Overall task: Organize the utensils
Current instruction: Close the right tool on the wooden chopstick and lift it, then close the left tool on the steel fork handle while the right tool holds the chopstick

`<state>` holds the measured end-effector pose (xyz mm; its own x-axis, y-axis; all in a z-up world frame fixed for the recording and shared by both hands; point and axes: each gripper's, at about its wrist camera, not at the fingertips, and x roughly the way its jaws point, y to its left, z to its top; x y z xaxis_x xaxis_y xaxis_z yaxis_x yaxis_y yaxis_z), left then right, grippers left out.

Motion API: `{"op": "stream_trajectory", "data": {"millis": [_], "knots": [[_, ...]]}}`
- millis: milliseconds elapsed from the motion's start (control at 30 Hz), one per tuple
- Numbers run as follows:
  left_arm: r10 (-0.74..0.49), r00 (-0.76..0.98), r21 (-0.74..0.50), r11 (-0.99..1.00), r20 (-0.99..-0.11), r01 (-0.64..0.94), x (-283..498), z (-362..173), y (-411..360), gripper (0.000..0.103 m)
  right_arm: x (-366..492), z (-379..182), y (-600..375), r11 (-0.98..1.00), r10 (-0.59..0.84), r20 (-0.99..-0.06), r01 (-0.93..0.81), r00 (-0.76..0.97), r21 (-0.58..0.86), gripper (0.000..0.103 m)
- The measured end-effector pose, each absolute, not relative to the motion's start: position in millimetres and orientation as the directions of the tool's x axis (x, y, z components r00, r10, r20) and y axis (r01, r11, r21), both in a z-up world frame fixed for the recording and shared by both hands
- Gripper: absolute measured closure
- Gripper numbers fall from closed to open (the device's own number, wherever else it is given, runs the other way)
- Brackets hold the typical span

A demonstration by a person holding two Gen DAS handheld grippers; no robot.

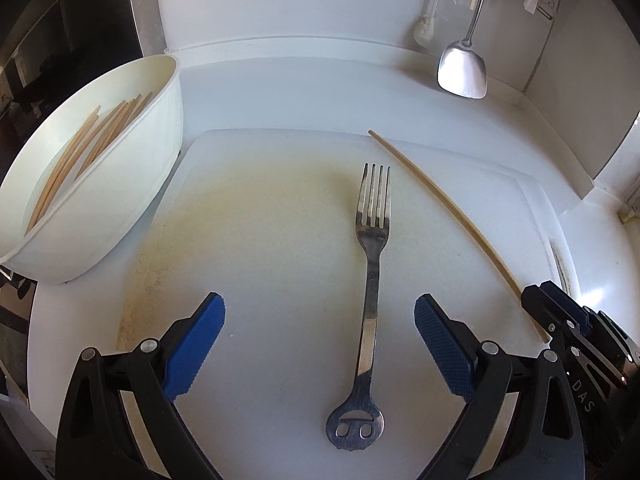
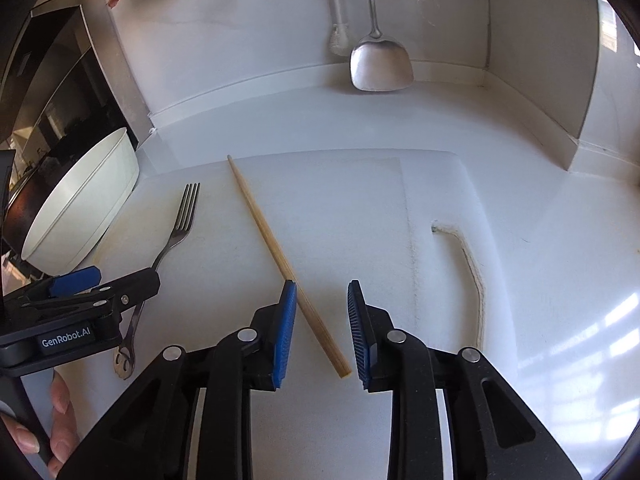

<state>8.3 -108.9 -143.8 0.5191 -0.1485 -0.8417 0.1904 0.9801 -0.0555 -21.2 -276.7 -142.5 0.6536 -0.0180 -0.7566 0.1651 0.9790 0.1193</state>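
A metal fork (image 1: 372, 280) lies on the white cutting board (image 1: 260, 240), tines pointing away. My left gripper (image 1: 320, 344) is open, its blue pads on either side of the fork's handle, just above the board. A single wooden chopstick (image 2: 280, 256) lies on the board to the fork's right. My right gripper (image 2: 322, 332) is open, with the chopstick's near end between its pads. A white oval bowl (image 1: 100, 200) at the left holds several wooden chopsticks (image 1: 84, 152). The fork (image 2: 176, 232) and left gripper (image 2: 80, 292) also show in the right wrist view.
A metal spatula (image 1: 464, 68) and a white brush (image 1: 424, 28) hang against the back wall. A dark appliance (image 2: 52, 92) stands at the left behind the bowl (image 2: 80, 208). The white counter (image 2: 540, 240) extends to the right of the board.
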Motion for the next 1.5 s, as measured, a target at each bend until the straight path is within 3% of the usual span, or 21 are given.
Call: {"op": "stream_trajectory", "data": {"millis": [700, 867, 1000, 1067, 1167, 1500], "knots": [[-0.005, 0.599, -0.015, 1.0, -0.8, -0.012, -0.1, -153.5, -113.0, 0.014, 17.9, -143.2, -254.6, 0.956, 0.084, -0.779, -0.272, 0.621, -0.114, 0.077], [-0.009, 0.62, -0.007, 1.0, -0.784, 0.006, -4.3, -150.1, -122.0, 0.037, 20.1, -143.9, -251.5, 0.942, 0.102, -0.775, -0.312, 0.624, -0.127, 0.078], [-0.02, 0.625, -0.006, 1.0, -0.781, 0.025, -7.2, -148.2, -129.8, 0.053, 17.2, -144.4, -247.6, 0.935, 0.113, -0.775, -0.33, 0.622, -0.129, 0.089], [-0.04, 0.623, -0.008, 0.998, -0.781, 0.054, -8.4, -146.6, -136.0, 0.072, 16.1, -144.7, -243.0, 0.93, 0.1, -0.771, -0.335, 0.629, -0.152, 0.093], [-0.063, 0.614, -0.006, 0.995, -0.787, 0.095, -9.8, -145.5, -145.5, 0.092, 15.0, -145.0, -238.2, 0.929, 0.076, -0.768, -0.325, 0.635, -0.176, 0.096], [-0.161, 0.538, -0.124, 0.987, -0.828, 0.105, -3.6, -141.8, -131.5, 0.095, 7.6, -137.0, -250.2, 0.978, 0.114, -0.763, -0.206, 0.636, -0.025, 0.097]]}}
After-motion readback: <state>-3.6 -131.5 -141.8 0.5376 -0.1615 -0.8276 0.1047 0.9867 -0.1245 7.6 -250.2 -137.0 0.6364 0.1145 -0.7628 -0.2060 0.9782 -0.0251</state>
